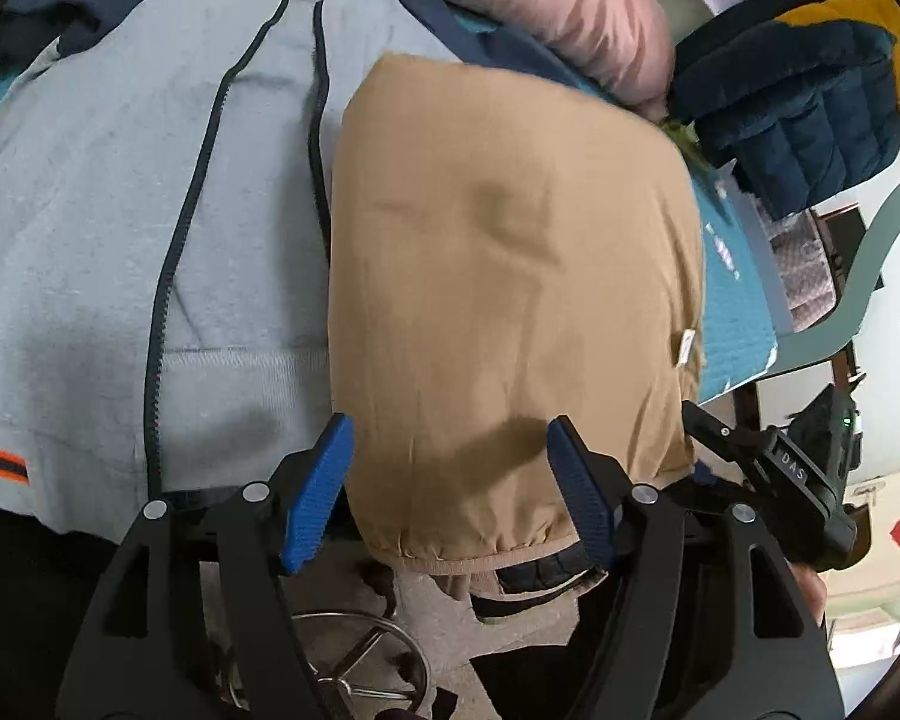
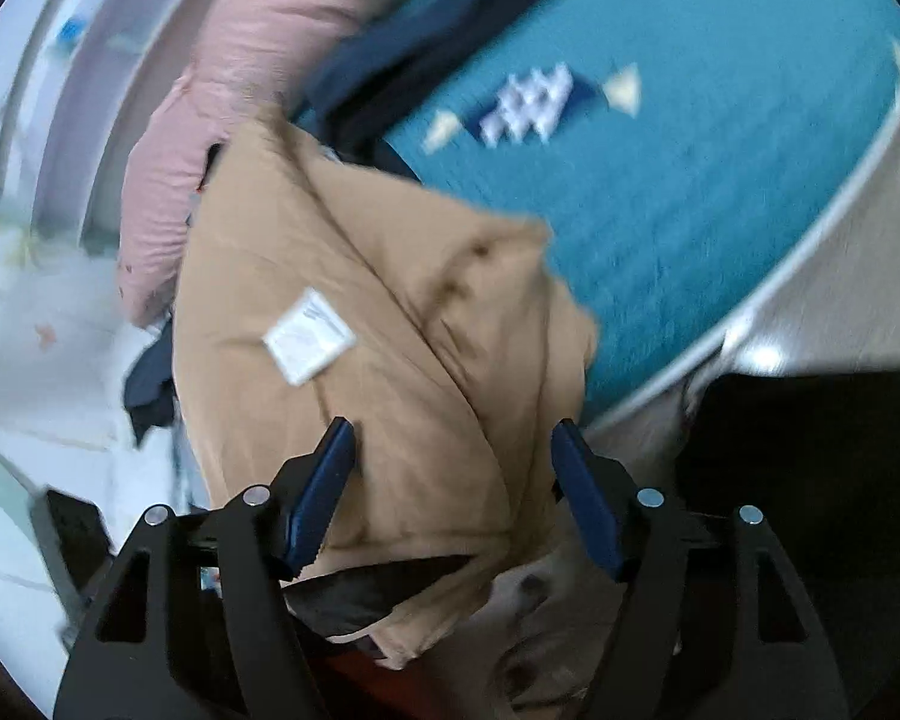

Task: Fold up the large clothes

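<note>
Left wrist view: we are holding our left claw apart over the folded tan garment, gripping nothing; our right claw is likewise gaping above it.

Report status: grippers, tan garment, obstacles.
Left gripper open, right gripper open. Tan garment folded on bed, released. Grey jacket alongside.

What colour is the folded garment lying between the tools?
Tan, a plain light brown garment; clearest in the left wrist view.
</note>
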Demonstrator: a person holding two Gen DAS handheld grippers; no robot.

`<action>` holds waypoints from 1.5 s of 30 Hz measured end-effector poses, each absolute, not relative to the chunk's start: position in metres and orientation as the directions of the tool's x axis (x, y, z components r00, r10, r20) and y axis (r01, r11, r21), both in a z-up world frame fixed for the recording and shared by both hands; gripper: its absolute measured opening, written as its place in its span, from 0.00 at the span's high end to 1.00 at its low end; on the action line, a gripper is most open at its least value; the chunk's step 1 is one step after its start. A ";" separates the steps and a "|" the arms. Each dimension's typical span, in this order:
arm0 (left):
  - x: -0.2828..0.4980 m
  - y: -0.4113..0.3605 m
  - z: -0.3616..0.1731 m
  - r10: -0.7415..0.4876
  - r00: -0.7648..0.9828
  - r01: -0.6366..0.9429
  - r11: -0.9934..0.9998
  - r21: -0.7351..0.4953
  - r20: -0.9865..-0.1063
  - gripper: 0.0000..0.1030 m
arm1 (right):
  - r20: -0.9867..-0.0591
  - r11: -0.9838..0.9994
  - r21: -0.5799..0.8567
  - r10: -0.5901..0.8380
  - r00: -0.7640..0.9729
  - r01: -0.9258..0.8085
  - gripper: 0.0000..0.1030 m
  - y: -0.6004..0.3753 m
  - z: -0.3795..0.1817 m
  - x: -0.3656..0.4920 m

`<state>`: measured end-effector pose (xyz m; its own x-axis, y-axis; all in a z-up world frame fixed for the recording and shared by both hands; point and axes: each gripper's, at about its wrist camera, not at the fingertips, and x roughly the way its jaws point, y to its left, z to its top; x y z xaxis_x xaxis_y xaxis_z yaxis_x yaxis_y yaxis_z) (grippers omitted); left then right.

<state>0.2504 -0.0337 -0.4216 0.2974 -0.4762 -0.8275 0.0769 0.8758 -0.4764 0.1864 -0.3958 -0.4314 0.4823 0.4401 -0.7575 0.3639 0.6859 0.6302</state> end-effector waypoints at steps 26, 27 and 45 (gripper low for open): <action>0.266 -0.049 -0.424 -0.460 0.269 0.110 0.887 -0.448 -0.846 0.32 | -0.630 0.479 0.775 0.633 0.450 0.412 0.78 -0.374 -0.455 0.197; 0.268 -0.046 -0.420 -0.468 0.274 0.111 0.883 -0.456 -0.840 0.32 | -0.621 0.474 0.783 0.636 0.459 0.402 0.81 -0.376 -0.453 0.199; 0.417 -0.112 -0.380 -0.471 0.114 0.401 0.827 -0.393 -0.875 0.21 | -0.734 0.667 0.678 0.588 0.340 0.310 0.86 -0.470 -0.434 0.247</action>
<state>0.4168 -0.1117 -0.3805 0.1138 -0.4706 -0.8750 0.4012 0.8275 -0.3929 0.2471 -0.4695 -0.4336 0.3398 0.5880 -0.7341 0.3100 0.6669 0.6776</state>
